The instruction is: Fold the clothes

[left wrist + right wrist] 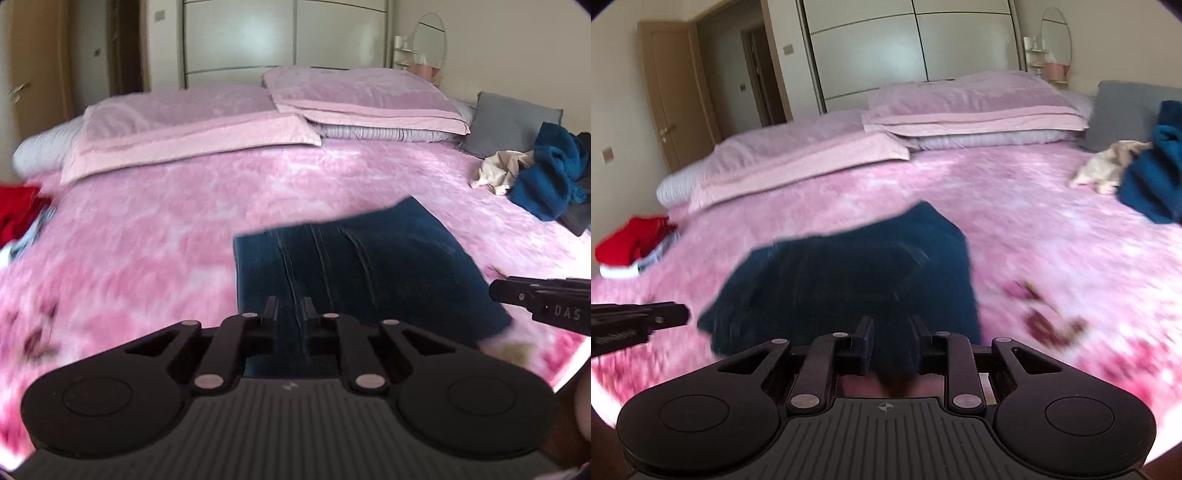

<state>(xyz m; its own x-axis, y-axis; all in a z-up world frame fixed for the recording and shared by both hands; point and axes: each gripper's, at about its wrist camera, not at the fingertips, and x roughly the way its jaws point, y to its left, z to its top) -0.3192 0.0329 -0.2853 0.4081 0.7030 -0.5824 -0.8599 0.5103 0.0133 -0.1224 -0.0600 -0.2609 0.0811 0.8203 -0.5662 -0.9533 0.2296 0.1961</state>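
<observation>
The dark blue garment [369, 266] is lifted above the pink bedspread [166, 229], a near edge held by both tools side by side and level. The left tool [291, 314] pinches a pleated fold; the right tool [892, 332] pinches the cloth too, bunched between its fingers. Unfolded clothes [543, 177] lie at the bed's right edge, a red garment [631, 243] at the left.

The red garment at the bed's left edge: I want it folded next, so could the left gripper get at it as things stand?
Probably not yet: the left gripper is closed on the dark blue garment. The pink bedspread between it and the red garment looks bare.
</observation>
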